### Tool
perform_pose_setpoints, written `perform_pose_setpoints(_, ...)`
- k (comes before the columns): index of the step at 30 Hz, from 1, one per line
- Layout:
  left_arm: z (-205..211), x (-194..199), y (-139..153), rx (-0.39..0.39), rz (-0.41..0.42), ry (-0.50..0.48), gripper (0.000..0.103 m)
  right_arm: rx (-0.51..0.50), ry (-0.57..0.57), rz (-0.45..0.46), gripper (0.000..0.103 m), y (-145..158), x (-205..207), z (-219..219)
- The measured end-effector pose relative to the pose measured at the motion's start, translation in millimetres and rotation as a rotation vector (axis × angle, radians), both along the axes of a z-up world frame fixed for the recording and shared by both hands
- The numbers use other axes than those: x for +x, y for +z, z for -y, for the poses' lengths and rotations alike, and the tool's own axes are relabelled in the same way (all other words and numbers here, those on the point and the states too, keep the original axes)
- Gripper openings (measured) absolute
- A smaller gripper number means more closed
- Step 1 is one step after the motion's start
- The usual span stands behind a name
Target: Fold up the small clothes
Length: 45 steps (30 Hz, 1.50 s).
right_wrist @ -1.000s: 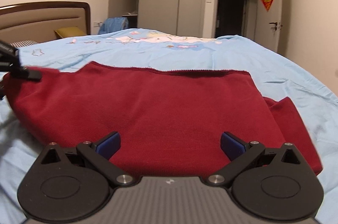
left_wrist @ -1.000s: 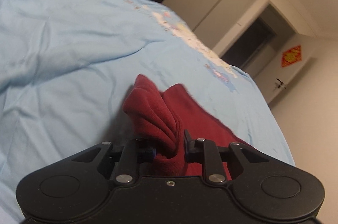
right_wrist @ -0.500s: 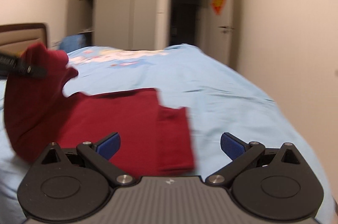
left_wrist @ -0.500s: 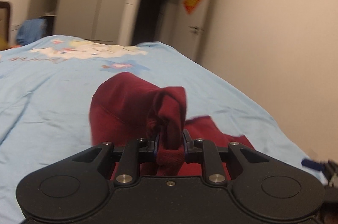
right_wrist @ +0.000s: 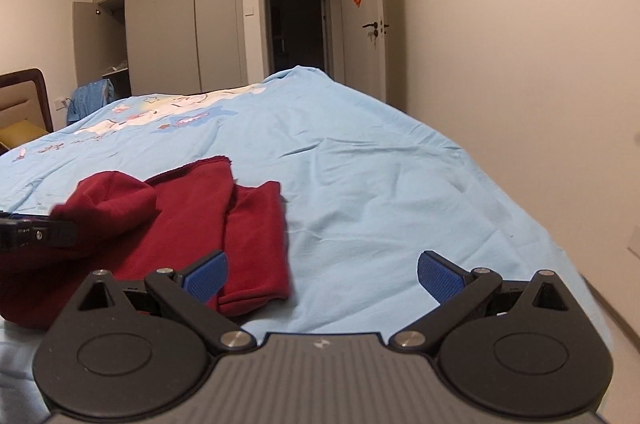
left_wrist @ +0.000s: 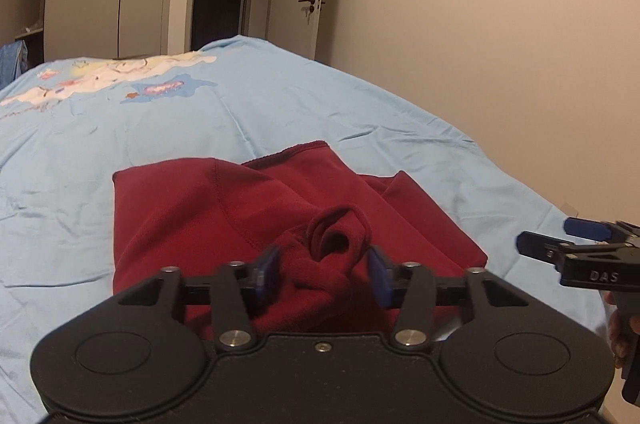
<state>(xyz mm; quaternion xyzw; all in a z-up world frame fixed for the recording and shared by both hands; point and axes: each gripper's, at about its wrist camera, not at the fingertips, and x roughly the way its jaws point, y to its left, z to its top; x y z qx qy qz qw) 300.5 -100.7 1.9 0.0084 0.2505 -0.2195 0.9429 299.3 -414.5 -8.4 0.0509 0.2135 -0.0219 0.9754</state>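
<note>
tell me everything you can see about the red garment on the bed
The red garment is a dark red, fleecy-looking knit with visible stitched seams. It lies partly folded on the light blue bedsheet, one side doubled over the body, and a narrower strip, perhaps a sleeve, lies along its edge. A bunched, curled bit of cloth sits between the open left tongs, whose pads look just clear of it. The right tongs are open and hold nothing.

Open bedsheet on most sides, red garment in the near middle

The light blue bedsheet (right_wrist: 360,184) lies bare right of and beyond the red garment (left_wrist: 208,220), giving free passage there. The right gripper (left_wrist: 560,244), jaws apart, hangs just off the garment's right edge; a plain wall (right_wrist: 520,64) bounds the bed's right side.
</note>
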Motion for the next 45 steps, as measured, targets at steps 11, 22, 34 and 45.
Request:
perform_pose_setpoints(11, 2.1, -37.1, -4.8, 0.169, 0.093, -0.010, 0.055, 0.158, 0.245, -0.048, 0.103, 15.9, 48.1, -30.5)
perform_pose_setpoints(22, 0.0, -38.1, -13.2, 0.158, 0.065, -0.028, 0.023, 0.335, 0.464, -0.164, 0.084, 20.3, 136.1, -82.8)
perform_pose_setpoints(34, 0.1, -33.7, -9.9, 0.124, 0.063, -0.006, 0.009, 0.312, 0.499, -0.219, 0.014, 0.3, 151.9, -112.4)
perform_pose_setpoints(45, 28.6, -22.5, 4.0, 0.063, 0.110, -0.100, 0.008, 0.279, 0.437, -0.085, 0.008, 37.7, 137.5, -67.1)
